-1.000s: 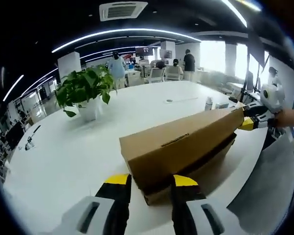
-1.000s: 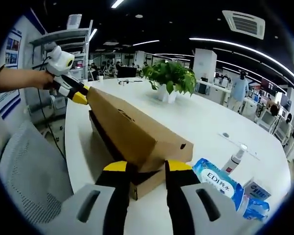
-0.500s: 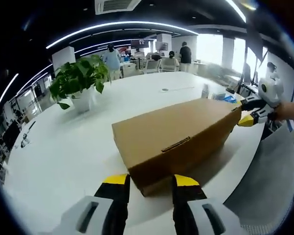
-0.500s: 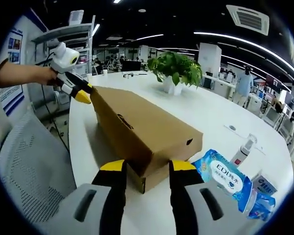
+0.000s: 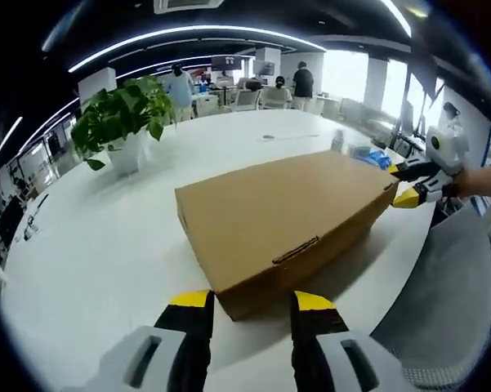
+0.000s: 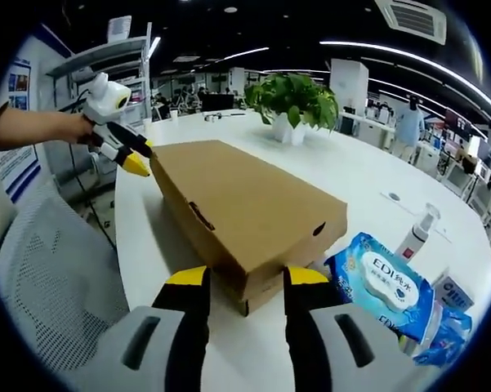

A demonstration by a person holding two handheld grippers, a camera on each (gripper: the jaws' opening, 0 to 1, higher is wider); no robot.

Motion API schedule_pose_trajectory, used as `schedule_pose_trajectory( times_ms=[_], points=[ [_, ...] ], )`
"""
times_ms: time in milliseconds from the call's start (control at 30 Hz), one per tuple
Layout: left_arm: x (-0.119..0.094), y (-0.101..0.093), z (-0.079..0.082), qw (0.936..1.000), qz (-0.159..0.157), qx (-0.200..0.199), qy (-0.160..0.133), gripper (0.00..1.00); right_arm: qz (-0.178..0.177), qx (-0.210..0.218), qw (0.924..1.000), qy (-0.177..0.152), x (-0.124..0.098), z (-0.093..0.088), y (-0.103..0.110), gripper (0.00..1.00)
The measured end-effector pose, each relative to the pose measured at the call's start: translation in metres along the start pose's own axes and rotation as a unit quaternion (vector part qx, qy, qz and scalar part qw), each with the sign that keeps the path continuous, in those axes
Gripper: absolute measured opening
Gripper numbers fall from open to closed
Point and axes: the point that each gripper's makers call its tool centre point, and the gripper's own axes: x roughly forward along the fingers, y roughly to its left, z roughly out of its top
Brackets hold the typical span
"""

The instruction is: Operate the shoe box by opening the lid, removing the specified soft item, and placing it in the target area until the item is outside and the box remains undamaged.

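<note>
Flanking the closed shoe box [image 5: 282,216], left gripper [image 5: 249,300] and right gripper [image 6: 237,278] gape, empty.

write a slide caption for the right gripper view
Yellow-tipped right gripper open at one end of a closed brown cardboard shoe box, left gripper at the far end.

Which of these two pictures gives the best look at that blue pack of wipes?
The right gripper view: the blue wipes pack lies close beside the shoe box, its label facing the camera. In the left gripper view it is a small blue patch past the box's far end.
</note>
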Motion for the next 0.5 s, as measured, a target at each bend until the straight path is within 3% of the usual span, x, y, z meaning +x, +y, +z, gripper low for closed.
schedule_pose_trajectory(
  times_ms=[500],
  points=[
    [0.012,0.005,-0.009,0.9995,0.017,-0.024,0.003,0.32,-0.009,0.009,0.9998,0.014,0.008,-0.01,0.0,0.31]
  ],
)
